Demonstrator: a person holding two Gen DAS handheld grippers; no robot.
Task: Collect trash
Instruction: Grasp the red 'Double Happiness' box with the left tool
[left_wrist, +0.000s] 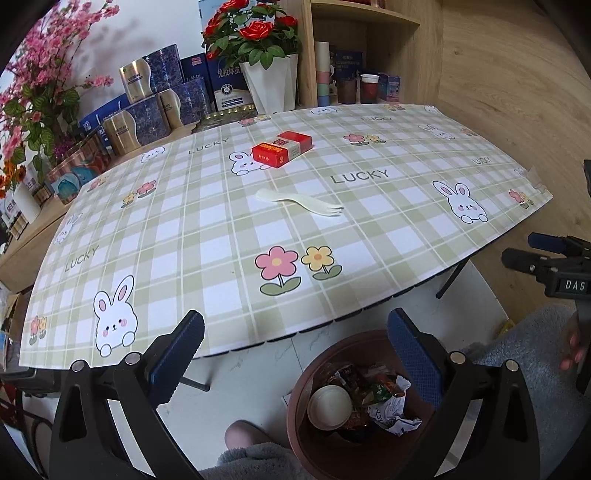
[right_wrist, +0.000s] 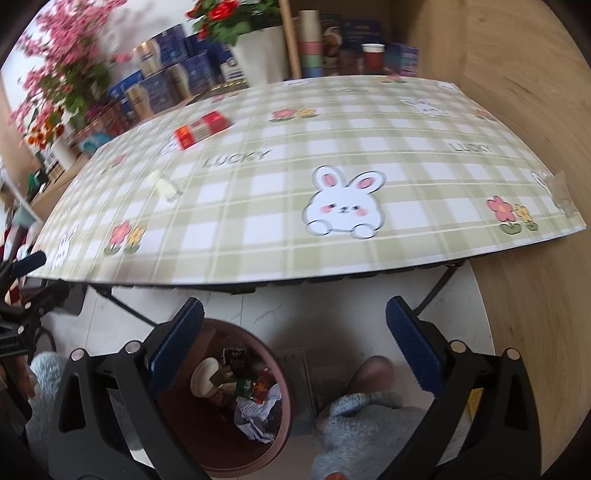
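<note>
A red and white carton (left_wrist: 282, 148) lies near the far side of the checked table (left_wrist: 406, 221). A white plastic fork (left_wrist: 301, 202) lies at the table's middle. A brown bin (left_wrist: 306, 435) on the floor below the front edge holds wrappers, crumpled paper and a white cup. My left gripper (left_wrist: 295, 354) is open and empty above the bin and table edge. My right gripper (right_wrist: 295, 350) is open and empty above the floor, right of the bin (right_wrist: 284, 424). The right wrist view shows the carton (right_wrist: 201, 129) and fork (right_wrist: 164, 186) blurred at left.
Blue and gold boxes (left_wrist: 155, 99), a white vase of red roses (left_wrist: 271, 81) and pink blossoms (left_wrist: 44, 92) crowd the shelf behind the table. Cups (left_wrist: 369, 88) stand on a wooden shelf. A wooden wall (left_wrist: 517, 92) is at right. The person's knees are beside the bin.
</note>
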